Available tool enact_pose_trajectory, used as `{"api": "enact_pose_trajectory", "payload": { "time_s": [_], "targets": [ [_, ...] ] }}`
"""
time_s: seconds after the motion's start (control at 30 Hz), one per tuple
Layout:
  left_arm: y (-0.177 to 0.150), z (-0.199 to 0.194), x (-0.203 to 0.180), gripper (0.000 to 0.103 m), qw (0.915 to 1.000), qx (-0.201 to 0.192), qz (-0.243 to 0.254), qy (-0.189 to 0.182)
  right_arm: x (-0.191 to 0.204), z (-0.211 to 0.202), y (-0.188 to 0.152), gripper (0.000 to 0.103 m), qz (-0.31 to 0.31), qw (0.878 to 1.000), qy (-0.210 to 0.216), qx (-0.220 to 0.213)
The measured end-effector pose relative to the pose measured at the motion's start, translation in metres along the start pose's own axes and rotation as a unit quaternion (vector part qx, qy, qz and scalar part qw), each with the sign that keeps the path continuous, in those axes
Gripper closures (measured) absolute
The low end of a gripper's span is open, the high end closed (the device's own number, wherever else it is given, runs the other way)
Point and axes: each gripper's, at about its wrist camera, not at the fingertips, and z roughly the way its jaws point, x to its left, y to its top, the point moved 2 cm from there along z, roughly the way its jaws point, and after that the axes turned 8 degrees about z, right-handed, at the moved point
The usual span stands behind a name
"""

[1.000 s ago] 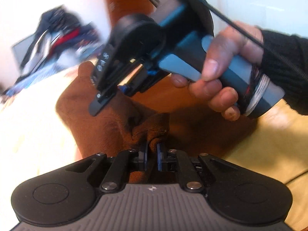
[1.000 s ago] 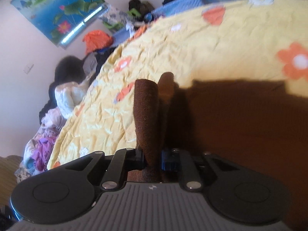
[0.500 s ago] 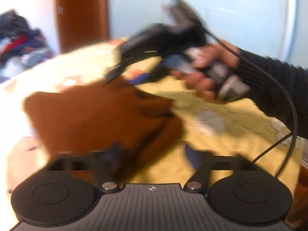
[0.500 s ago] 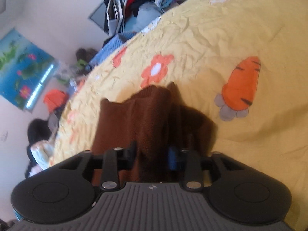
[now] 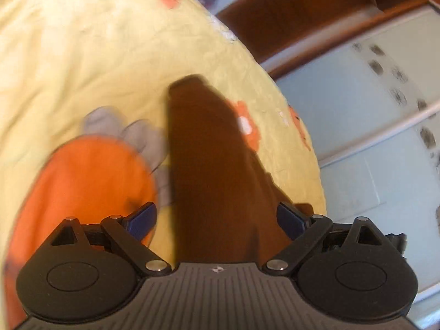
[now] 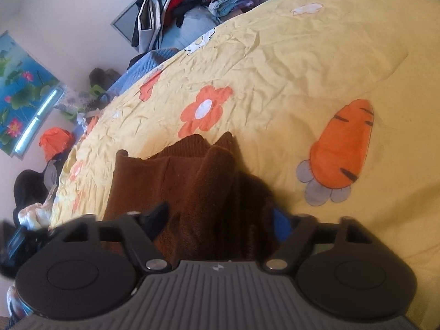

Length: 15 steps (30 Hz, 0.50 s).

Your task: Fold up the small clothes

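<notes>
On the left of the right wrist view, clear of the bed, loose clothes lie heaped by the wall; no box, basket or other container shows in either view. At the top left a darker pile of clothes (image 6: pixel 176 2) is stacked against the wall beyond the far edge of the bed. The yellow bedsheet (image 6: pixel 288 55) fills the rest, printed with an orange flower (image 6: pixel 205 108) and, to the right, an orange carrot (image 6: pixel 343 145).

The brown garment (image 6: pixel 176 181) lies on the sheet just below the flower and left of the carrot, bunched into upright folds at its far edge and running back under the right gripper (image 6: pixel 222 221). Its jaws stand apart and are opening; the cloth sits between them, and the blue pads (image 6: pixel 282 224) do not press on it, so the garment is let go.

In the left wrist view, which is blurred, the same carrot print (image 5: pixel 82 187) lies at the left and the garment (image 5: pixel 209 159) stretches as a long brown strip up the middle of the sheet (image 5: pixel 96 41). The left gripper (image 5: pixel 217 220) is spread wide with its jaws closing; the strip passes between the pads (image 5: pixel 141 218), which stand clear of it on both sides.
</notes>
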Motion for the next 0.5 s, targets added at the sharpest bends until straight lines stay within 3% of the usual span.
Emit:
{"api": "enact_pose_trajectory", "payload": {
  "time_s": [0.03, 0.07, 0.1, 0.17, 0.27, 0.4, 0.5],
  "targets": [
    [0.003, 0.009, -0.007, 0.035, 0.9997, 0.003, 0.023, 0.007, -0.001, 0.003, -0.001, 0.051, 0.001, 1.0, 0.0, 0.003],
    [0.007, 0.016, -0.011, 0.074, 0.999, 0.013, 0.036, 0.023, -0.004, -0.003, -0.003, 0.054, 0.005, 1.0, 0.005, 0.003],
    [0.011, 0.023, -0.014, 0.081, 0.998, 0.02, 0.047, 0.038, -0.005, -0.005, -0.004, 0.058, 0.008, 1.0, 0.008, 0.003],
    [0.018, 0.021, -0.02, 0.088, 0.9958, 0.004, 0.077, 0.05, -0.005, -0.009, -0.006, 0.062, 0.009, 1.0, 0.013, -0.003],
    [0.033, -0.01, -0.028, 0.089, 0.9891, -0.033, 0.132, 0.056, 0.007, -0.013, -0.005, 0.066, 0.005, 0.999, 0.032, -0.014],
    [0.058, -0.033, -0.029, 0.088, 0.9662, -0.079, 0.206, 0.133, 0.037, -0.001, 0.002, 0.067, 0.007, 0.997, 0.078, -0.027],
    [0.055, -0.054, -0.023, 0.082, 0.9532, -0.068, 0.226, 0.189, 0.055, 0.023, 0.005, 0.047, 0.029, 0.997, 0.066, -0.015]
  ]
}}
